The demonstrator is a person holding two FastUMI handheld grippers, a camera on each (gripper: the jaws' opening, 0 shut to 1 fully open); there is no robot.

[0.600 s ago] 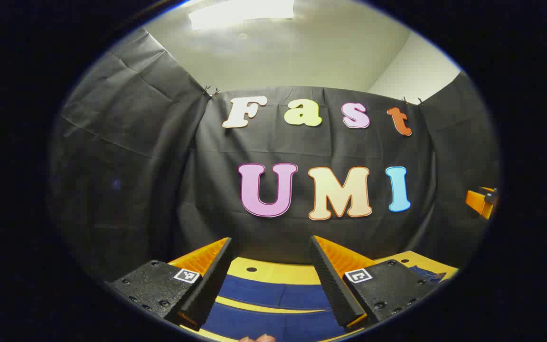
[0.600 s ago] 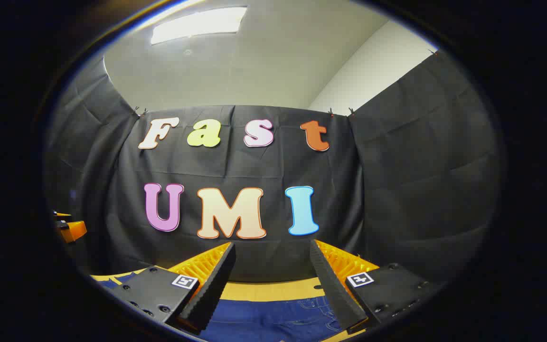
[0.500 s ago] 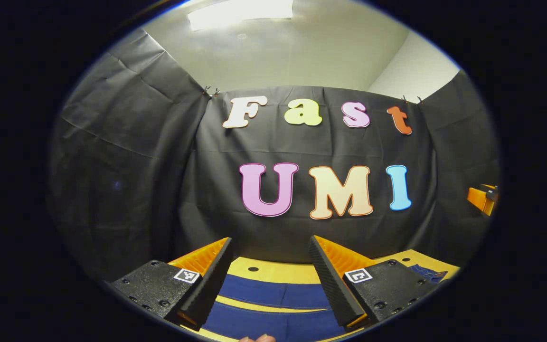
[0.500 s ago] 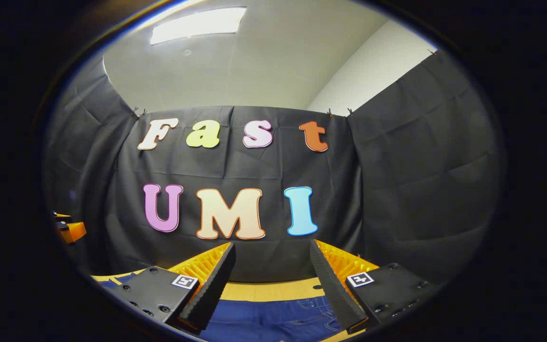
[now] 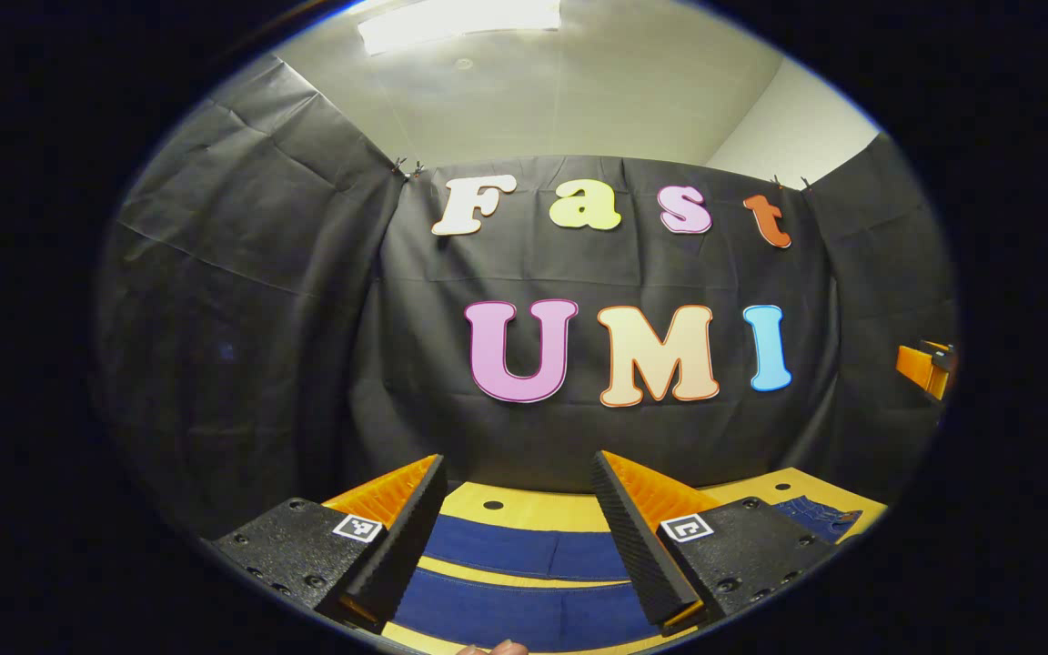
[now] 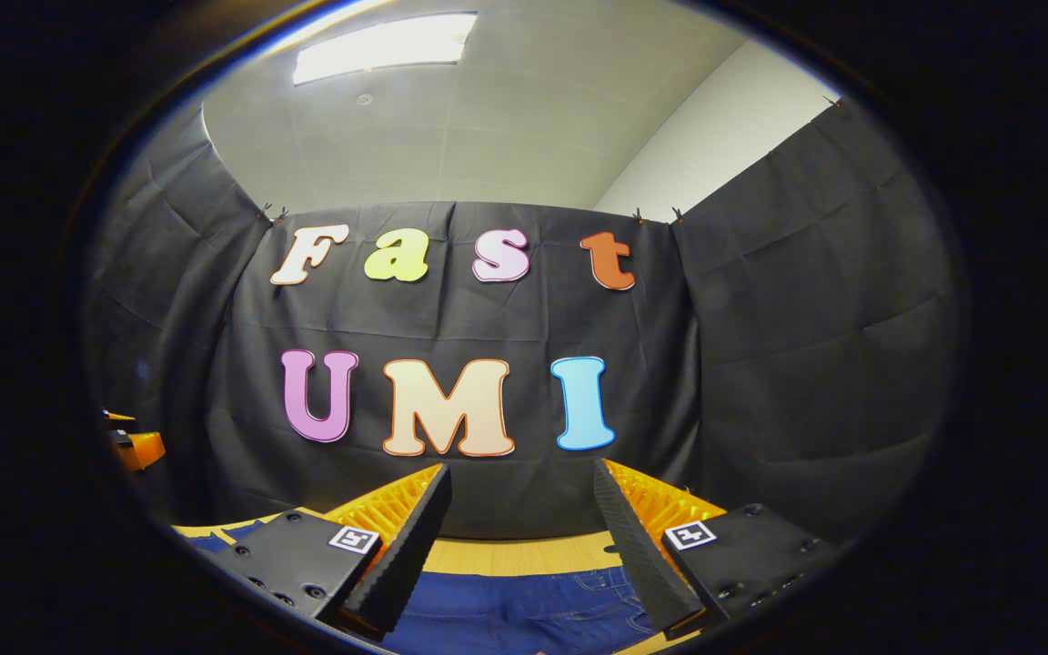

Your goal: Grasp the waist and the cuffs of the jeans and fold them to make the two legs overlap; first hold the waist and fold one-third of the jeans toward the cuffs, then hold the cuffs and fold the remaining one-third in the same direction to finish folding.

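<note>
Overall, both grippers are held above a yellow table (image 5: 533, 509) on which the jeans (image 5: 524, 582) lie flat.

Left gripper (image 5: 519, 532), left gripper view: the two black ribbed fingers (image 5: 406, 546) stand wide apart with nothing between them. Neither finger is seen touching the denim. Below and between them run two dark blue legs of the jeans, side by side, with a narrow strip of yellow table showing between the legs. A further patch of denim with a folded edge lies on the table past the right-hand finger. A fingertip (image 5: 492, 648) of the person is just visible at the bottom edge. At the far right edge an orange part of the right gripper (image 5: 924, 368) is in sight, well apart.

Right gripper (image 6: 519, 537), right gripper view: the jaws are likewise spread wide and hold nothing. Between and below its fingers lies blue denim (image 6: 524, 609) with stitched seams, apparently the upper part of the jeans. Bare table (image 6: 524, 555) shows just beyond the cloth. At the far left edge an orange part of the left gripper (image 6: 137, 446) appears, well apart, with a little more denim on the table below it.

A black cloth wall (image 6: 760, 318) encloses the booth; a ceiling light (image 6: 383, 45) is lit overhead.
</note>
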